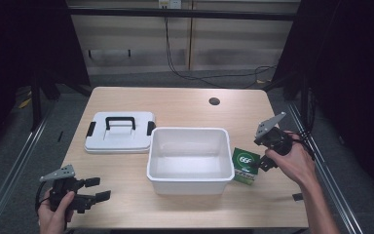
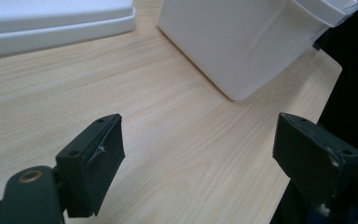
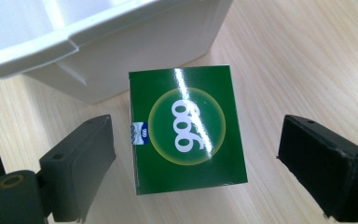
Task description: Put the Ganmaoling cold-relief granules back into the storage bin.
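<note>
A green box with a yellow ring and white "999" lies flat on the table, just right of the white bin. My right gripper hovers at the box's right side, open; in the right gripper view the green box lies between the spread jaws, touching neither. My left gripper rests near the table's front left corner, open and holding nothing. In the left gripper view the white bin stands ahead beyond the open jaws.
A white lid with a black handle and black side clips lies flat left of the bin. A round cable hole sits at the table's back right. The white lid's edge appears in the left gripper view.
</note>
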{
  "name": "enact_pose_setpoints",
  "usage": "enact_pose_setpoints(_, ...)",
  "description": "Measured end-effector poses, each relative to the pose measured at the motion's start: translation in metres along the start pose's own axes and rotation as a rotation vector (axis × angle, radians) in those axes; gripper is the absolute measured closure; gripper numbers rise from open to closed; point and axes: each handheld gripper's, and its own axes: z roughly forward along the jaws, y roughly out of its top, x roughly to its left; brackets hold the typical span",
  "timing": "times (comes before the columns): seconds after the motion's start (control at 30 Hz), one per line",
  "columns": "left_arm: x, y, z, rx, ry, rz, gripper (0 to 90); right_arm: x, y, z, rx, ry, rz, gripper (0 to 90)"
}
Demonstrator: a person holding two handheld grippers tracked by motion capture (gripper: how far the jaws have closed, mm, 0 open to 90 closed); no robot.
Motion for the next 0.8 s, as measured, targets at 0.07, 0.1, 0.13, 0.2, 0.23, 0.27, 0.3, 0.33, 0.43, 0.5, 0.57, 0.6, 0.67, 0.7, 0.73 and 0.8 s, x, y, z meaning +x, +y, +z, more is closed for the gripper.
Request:
enact_pose_setpoints(0.07, 0.0, 0.0, 0.0, 0.0, 0.001, 0.0, 16.5, 0.0, 0.003, 0.003, 0.032, 0.012, -0.008, 9.3)
enact_pose_setpoints(0.1, 0.0, 0.0, 0.0, 0.0, 0.001, 0.001, 16.5, 0.0, 0.004, 0.005, 0.043, 0.011, -0.015, 9.3)
enact_pose_setpoints(0.13, 0.0, 0.0, 0.0, 0.002, 0.001, 0.001, 16.5, 0.0, 0.005, 0.007, 0.06, 0.022, -0.021, 9.3)
enact_pose_setpoints(0.2, 0.0, 0.0, 0.0, 0.002, 0.0, 0.001, 16.5, 0.0, 0.007, 0.012, 0.1, 0.028, -0.023, 9.3)
enact_pose_setpoints(0.23, 0.0, 0.0, 0.0, 0.001, 0.001, 0.001, 16.5, 0.0, 0.007, 0.012, 0.1, 0.028, -0.023, 9.3)
enact_pose_setpoints(0.27, 0.0, 0.0, 0.0, 0.002, 0.001, 0.0, 16.4, -0.001, 0.009, 0.016, 0.135, 0.045, -0.025, 9.4)
enact_pose_setpoints(0.3, 0.0, 0.0, 0.0, 0.001, 0.0, 0.001, 16.5, -0.002, 0.01, 0.018, 0.149, 0.058, -0.032, 9.3)
enact_pose_setpoints(0.33, 0.0, 0.0, 0.0, 0.001, 0.0, 0.0, 16.5, -0.003, 0.011, 0.02, 0.153, 0.061, -0.033, 9.4)
enact_pose_setpoints(0.43, 0.0, 0.0, 0.0, 0.002, -0.001, 0.0, 16.5, -0.005, 0.014, 0.024, 0.181, 0.059, -0.05, 9.3)
enact_pose_setpoints(0.5, 0.0, 0.0, 0.0, 0.002, -0.001, -0.001, 16.5, -0.005, 0.016, 0.026, 0.2, 0.056, -0.055, 9.3)
enact_pose_setpoints(0.57, 0.0, 0.0, 0.0, 0.003, -0.002, -0.001, 16.5, -0.005, 0.018, 0.029, 0.218, 0.064, -0.065, 9.3)
enact_pose_setpoints(0.6, 0.0, 0.0, 0.0, 0.002, -0.001, -0.003, 16.5, -0.005, 0.019, 0.03, 0.219, 0.058, -0.065, 9.3)
enact_pose_setpoints(0.67, 0.0, 0.0, 0.0, 0.003, -0.003, -0.002, 16.5, -0.005, 0.02, 0.033, 0.23, 0.068, -0.066, 9.4)
enact_pose_setpoints(0.7, 0.0, 0.0, 0.0, 0.002, -0.004, -0.002, 16.5, -0.005, 0.02, 0.035, 0.237, 0.061, -0.067, 9.3)
enact_pose_setpoints(0.73, 0.0, 0.0, 0.0, 0.001, -0.003, -0.001, 16.5, -0.005, 0.02, 0.036, 0.247, 0.065, -0.07, 9.4)
enact_pose_setpoints(0.8, 0.0, 0.0, 0.0, 0.001, -0.003, -0.001, 16.5, -0.006, 0.02, 0.038, 0.25, 0.066, -0.069, 9.4)
